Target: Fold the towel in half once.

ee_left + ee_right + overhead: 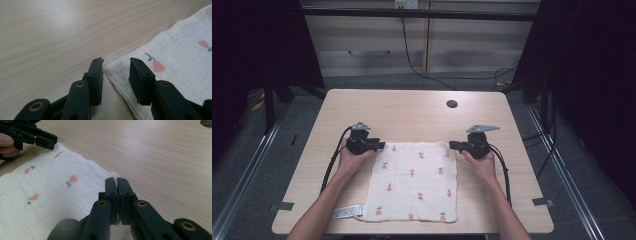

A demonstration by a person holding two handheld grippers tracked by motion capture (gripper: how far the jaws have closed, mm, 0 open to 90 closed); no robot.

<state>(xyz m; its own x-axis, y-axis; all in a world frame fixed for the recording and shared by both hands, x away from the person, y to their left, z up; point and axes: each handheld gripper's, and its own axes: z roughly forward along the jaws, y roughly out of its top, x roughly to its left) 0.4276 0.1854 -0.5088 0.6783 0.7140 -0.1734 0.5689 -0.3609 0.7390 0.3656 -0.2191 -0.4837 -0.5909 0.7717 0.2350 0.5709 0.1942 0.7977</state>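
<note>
Cream cloth [414, 182] with small orange flower prints is lying flat on the light wood bench [412, 112], spread as a rough square near the person's edge. A white label [348, 212] is sticking out at its near left corner.

Left claw [379, 146] is sitting at the cloth's far left corner, held in the person's left hand [351, 161]. In the left gripper view the left claw [116, 65] is standing apart with the cloth corner [112, 68] lying between the two jaws; the pads are not pressing on the fabric, one jaw is over bare bench and the other is over the cloth.

Right claw [454, 145] is sitting at the far right corner, held in the right hand [481, 162]. In the right gripper view the right claw [116, 180] is standing together, jaws pinched tight, with the cloth's corner edge [110, 173] running in right under the tips; a thin sliver of fabric is looking caught between the pads, so it is clamping on the cloth corner. The other claw is showing far off at the top left of that view, over the opposite corner.

Both claws are pointing inward toward each other along the far edge of the cloth. A dark round hole [452, 104] is sitting in the bench beyond the cloth, well apart from it. Black cables are trailing back along both forearms.
</note>
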